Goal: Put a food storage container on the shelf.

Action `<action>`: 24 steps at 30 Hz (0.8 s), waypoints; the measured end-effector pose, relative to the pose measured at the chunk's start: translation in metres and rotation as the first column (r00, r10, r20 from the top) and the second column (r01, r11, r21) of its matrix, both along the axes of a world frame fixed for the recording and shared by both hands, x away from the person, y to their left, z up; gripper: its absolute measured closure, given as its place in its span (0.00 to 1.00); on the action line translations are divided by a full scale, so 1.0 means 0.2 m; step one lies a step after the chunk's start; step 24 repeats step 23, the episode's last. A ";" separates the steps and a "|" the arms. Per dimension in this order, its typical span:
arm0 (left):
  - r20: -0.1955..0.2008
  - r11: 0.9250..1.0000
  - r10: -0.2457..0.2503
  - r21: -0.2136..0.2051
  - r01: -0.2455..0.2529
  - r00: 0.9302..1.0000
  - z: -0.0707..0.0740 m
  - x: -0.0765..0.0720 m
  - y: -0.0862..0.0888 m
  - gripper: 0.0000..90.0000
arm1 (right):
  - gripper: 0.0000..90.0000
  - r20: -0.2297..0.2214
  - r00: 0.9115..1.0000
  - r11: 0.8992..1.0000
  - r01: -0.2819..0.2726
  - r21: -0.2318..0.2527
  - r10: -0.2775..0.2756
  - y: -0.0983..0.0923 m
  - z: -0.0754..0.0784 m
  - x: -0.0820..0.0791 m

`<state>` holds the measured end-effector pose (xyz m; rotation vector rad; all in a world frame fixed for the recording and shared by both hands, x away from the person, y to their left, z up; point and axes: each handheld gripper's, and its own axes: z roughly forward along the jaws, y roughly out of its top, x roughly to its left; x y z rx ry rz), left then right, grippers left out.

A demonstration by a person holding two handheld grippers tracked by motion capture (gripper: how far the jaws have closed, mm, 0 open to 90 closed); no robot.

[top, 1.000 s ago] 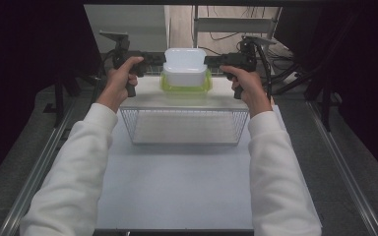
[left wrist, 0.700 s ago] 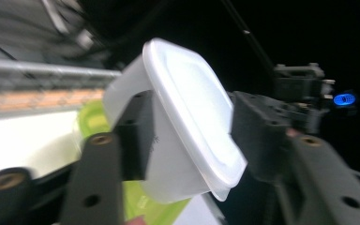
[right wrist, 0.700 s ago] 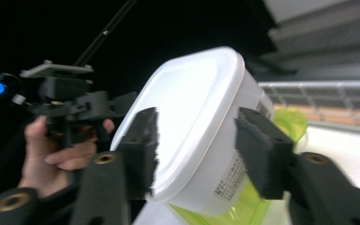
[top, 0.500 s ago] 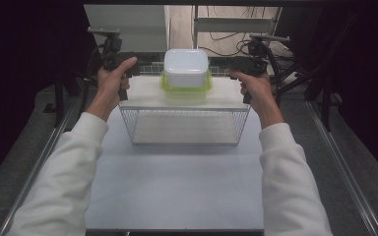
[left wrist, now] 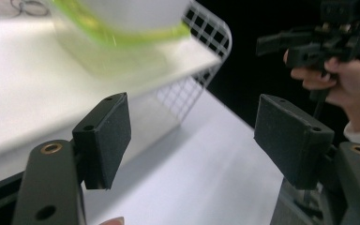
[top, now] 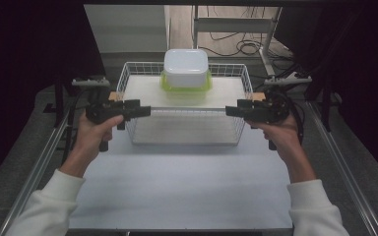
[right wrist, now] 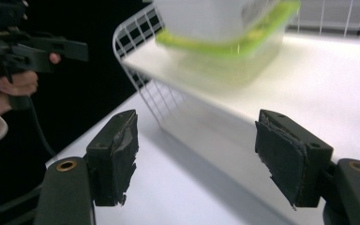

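A white-lidded food container with a lime-green rim (top: 186,73) stands on a white board (top: 142,91) laid across a white wire basket (top: 187,130). It is blurred in the left gripper view (left wrist: 122,33) and the right gripper view (right wrist: 220,33). My left gripper (top: 145,110) hangs level at the basket's front left corner, with nothing between its pads (left wrist: 108,136). My right gripper (top: 231,110) mirrors it at the front right corner, its worn pads (right wrist: 281,159) also bare. Both sets of jaws have just been opening and stand wide apart, pointing inward at each other.
The basket sits at the far end of a white tabletop (top: 187,191) framed by metal rails (top: 44,157). Cables (top: 236,46) lie on the floor beyond, and dark space flanks both sides. Each gripper view shows the opposite hand and gripper (left wrist: 318,42) (right wrist: 28,47).
Both grippers let go of the container, spread apart and drew back toward me to the basket's front corners. The container now rests on the board by itself.
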<state>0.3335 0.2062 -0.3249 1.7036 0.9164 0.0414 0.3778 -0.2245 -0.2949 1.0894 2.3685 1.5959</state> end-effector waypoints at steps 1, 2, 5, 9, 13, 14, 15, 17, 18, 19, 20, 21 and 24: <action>0.000 1.000 0.000 0.000 0.000 1.000 0.00 0.00 0.00 0.29 | 0.34 0.000 1.000 1.000 0.000 0.000 0.000 0.00 0.00 0.00; 0.003 0.999 -0.004 0.035 0.004 1.000 -0.05 -0.05 -0.01 0.29 | 0.34 0.007 1.000 1.000 0.001 -0.029 -0.001 -0.02 -0.06 -0.06; -0.005 0.998 -0.016 0.067 0.016 1.000 -0.12 -0.11 -0.03 0.29 | 0.34 0.006 1.000 0.999 -0.002 -0.046 0.002 -0.03 -0.11 -0.10; -0.035 0.995 -0.028 0.090 0.031 0.999 -0.25 -0.18 -0.04 0.29 | 0.34 -0.023 1.000 0.997 -0.013 -0.076 0.012 -0.07 -0.27 -0.18; -0.053 0.990 -0.024 0.135 0.031 0.998 -0.34 -0.19 -0.06 0.28 | 0.34 -0.056 0.998 0.994 -0.014 -0.110 0.008 -0.09 -0.40 -0.22; -0.059 0.990 -0.021 0.141 0.030 0.998 -0.36 -0.20 -0.06 0.28 | 0.34 -0.060 0.998 0.994 -0.013 -0.111 0.007 -0.09 -0.42 -0.22; -0.061 0.989 -0.020 0.144 0.029 0.998 -0.37 -0.20 -0.06 0.28 | 0.34 -0.064 0.998 0.993 -0.013 -0.113 0.006 -0.09 -0.44 -0.22; -0.068 0.990 -0.018 0.135 0.027 0.998 -0.39 -0.20 -0.06 0.28 | 0.34 -0.064 0.998 0.994 -0.013 -0.112 0.006 -0.10 -0.46 -0.23; -0.068 0.992 -0.021 0.126 0.029 0.998 -0.41 -0.20 -0.06 0.28 | 0.33 -0.059 0.998 0.994 -0.015 -0.107 0.009 -0.09 -0.47 -0.24; -0.068 0.992 -0.021 0.126 0.029 0.998 -0.41 -0.20 -0.06 0.28 | 0.33 -0.059 0.998 0.994 -0.015 -0.107 0.009 -0.09 -0.47 -0.24; -0.064 0.991 -0.015 0.131 0.024 0.998 -0.41 -0.20 -0.06 0.28 | 0.33 -0.052 0.999 0.994 -0.014 -0.106 0.008 -0.09 -0.47 -0.24; -0.064 0.991 -0.015 0.131 0.024 0.998 -0.41 -0.20 -0.06 0.28 | 0.33 -0.050 0.999 0.994 -0.014 -0.105 0.009 -0.10 -0.47 -0.24; -0.054 0.989 -0.014 0.146 0.022 0.998 -0.42 -0.21 -0.07 0.28 | 0.33 -0.047 0.999 0.995 -0.013 -0.101 0.008 -0.10 -0.47 -0.25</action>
